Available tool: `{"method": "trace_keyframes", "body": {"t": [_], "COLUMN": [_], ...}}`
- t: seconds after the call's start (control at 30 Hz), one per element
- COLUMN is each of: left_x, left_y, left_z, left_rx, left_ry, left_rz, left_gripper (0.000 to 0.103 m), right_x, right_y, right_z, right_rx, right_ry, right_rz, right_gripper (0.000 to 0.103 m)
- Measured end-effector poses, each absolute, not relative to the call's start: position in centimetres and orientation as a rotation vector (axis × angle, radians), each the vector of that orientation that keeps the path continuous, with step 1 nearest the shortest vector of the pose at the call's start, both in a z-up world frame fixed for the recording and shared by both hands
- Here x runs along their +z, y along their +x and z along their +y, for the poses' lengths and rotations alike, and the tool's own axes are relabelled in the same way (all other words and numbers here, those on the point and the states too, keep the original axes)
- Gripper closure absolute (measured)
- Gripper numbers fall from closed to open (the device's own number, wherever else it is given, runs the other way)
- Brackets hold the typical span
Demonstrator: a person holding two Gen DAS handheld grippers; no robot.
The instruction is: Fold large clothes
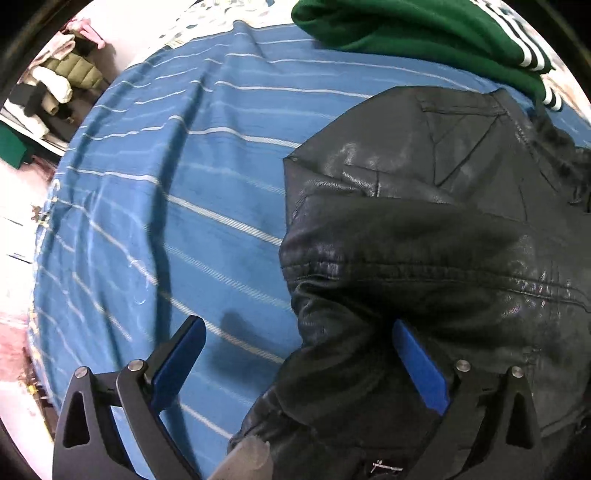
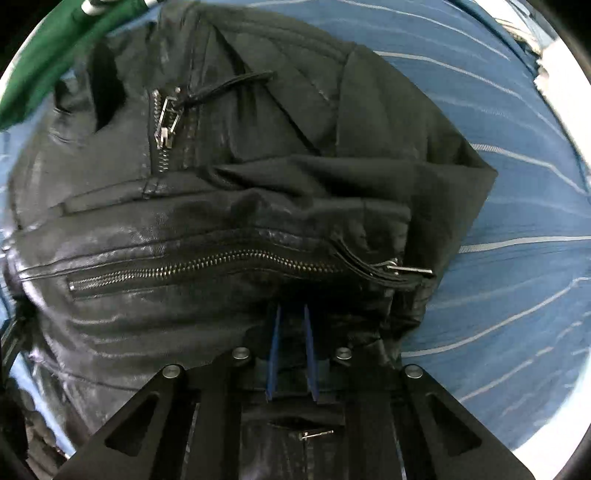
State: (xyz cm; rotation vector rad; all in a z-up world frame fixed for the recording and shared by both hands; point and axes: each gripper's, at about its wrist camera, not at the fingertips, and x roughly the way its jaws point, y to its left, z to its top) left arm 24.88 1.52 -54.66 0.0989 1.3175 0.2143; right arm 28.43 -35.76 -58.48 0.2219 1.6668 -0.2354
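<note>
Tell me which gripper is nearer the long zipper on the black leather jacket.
Right. The right gripper grips the black leather jacket just below the long zipper; the left gripper is open at another edge, no zipper in sight.

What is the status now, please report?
Left gripper open over black leather jacket. Right gripper shut on jacket edge. Green garment lies beyond, not blocking.

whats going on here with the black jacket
A person with a gripper in each hand is folding a black leather jacket on a blue striped bedsheet. The right gripper is shut on the jacket's edge. The left gripper is open, one finger on the jacket. A green garment lies beyond.
</note>
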Motion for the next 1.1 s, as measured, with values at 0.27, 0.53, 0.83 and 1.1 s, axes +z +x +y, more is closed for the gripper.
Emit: {"method": "trace_keyframes", "body": {"t": [0.27, 0.53, 0.83, 1.1], "left_x": [-55.7, -53.7, -50.3, -48.7], "left_y": [25.1, 24.4, 21.2, 11.3], "left_z": [3.5, 2.8, -1.2, -10.0], "left_rx": [0.132, 0.178, 0.298, 0.57], "left_ry": [-0.095, -0.033, 0.108, 0.405], "left_rz": [1.317, 1.336, 1.27, 1.255], "left_gripper": [0.0, 0.0, 0.0, 0.0], "right_x": [-59.6, -55.6, -54.0, -52.0], "right_y": [30.3, 31.0, 28.6, 20.2], "right_z": [-34.8, -31.8, -36.7, -44.1], "right_rx": [-0.3, -0.301, -0.184, -0.121], "right_ry": [0.216, 0.062, 0.197, 0.173], "right_rz": [1.726, 1.667, 1.644, 1.621], "right_gripper": [0.09, 0.09, 0.066, 0.045]}}
